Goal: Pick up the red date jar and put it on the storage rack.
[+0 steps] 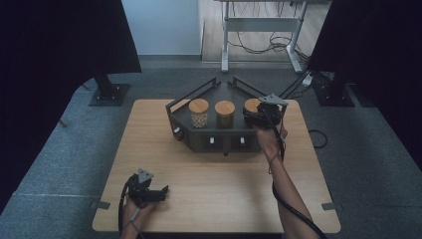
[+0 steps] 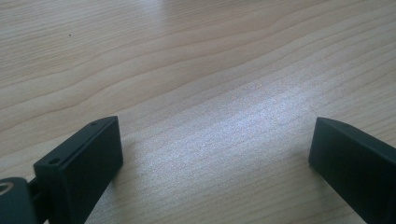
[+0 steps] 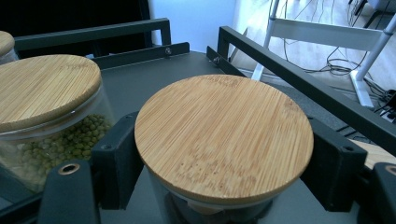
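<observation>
- At the lower left of the high view, the left gripper point(image 1: 160, 191) rests on the bare wooden table point(image 1: 219, 199), well apart from the rack. In the left gripper view its jaws stand wide apart with nothing but wood grain between them.
- Left of centre on the dark rack point(image 1: 219, 142) stands a jar of pale beans point(image 1: 199, 113) with a bamboo lid; just beside it, at centre, stands the jar of green beans point(image 1: 225, 114).
- At the right end of that row sits the right-hand jar point(image 1: 252, 107), the one in hand. In the right gripper view its bamboo lid point(image 3: 224, 135) spreads across the middle of the frame, with glass showing below.
- The right gripper point(image 3: 224, 158) has its jaws closed on this jar just under the lid, one on each flank.
- The jar is likely stiff, smooth and breakable, and fairly heavy for its size if filled. The glass may slip; a hold on the body just beneath the lid's rim seems safest, since the lid may lift off.
</observation>
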Demonstrator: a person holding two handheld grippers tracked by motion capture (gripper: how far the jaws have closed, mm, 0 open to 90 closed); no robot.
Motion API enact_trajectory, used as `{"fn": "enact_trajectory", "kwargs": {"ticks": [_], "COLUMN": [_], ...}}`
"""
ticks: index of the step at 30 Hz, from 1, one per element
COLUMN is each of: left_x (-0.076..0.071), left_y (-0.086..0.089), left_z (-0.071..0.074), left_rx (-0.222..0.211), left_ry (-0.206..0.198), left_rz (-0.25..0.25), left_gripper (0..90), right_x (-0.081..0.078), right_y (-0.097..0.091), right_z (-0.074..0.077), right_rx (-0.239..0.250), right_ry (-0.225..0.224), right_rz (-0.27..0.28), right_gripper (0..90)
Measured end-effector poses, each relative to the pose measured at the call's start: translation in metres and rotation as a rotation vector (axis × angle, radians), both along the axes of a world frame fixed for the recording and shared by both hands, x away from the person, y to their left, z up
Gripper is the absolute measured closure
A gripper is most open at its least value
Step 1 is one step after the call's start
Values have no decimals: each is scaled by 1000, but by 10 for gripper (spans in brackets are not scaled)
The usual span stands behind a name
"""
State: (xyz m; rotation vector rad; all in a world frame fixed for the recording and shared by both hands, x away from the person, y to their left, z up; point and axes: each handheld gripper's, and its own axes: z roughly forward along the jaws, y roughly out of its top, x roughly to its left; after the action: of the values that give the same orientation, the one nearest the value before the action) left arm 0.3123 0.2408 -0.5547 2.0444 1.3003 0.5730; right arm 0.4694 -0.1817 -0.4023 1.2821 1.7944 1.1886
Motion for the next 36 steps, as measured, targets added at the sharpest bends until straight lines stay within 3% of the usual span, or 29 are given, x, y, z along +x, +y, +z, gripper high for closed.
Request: {"fn": "enact_trajectory", "kwargs": {"ticks": [9, 15, 21, 36], "left_x": [0, 0, 0, 0], "left_y": [0, 0, 0, 0], "left_z": [0, 0, 0, 0], "left_rx": [0, 0, 0, 0], "left_ry": [0, 0, 0, 0], "left_rz": [-1, -2, -2, -2], "left_gripper": [28, 28, 28, 28], "right_x": [0, 1, 1, -3], "right_y": [-3, -3, -4, -5], "right_z": [0, -1, -4, -2], "right_rx": [18, 17, 17, 5], "right_ry": [19, 35, 33, 9], "right_rz": [-2, 22, 49, 60], "right_gripper": [226, 155, 87, 78]}}
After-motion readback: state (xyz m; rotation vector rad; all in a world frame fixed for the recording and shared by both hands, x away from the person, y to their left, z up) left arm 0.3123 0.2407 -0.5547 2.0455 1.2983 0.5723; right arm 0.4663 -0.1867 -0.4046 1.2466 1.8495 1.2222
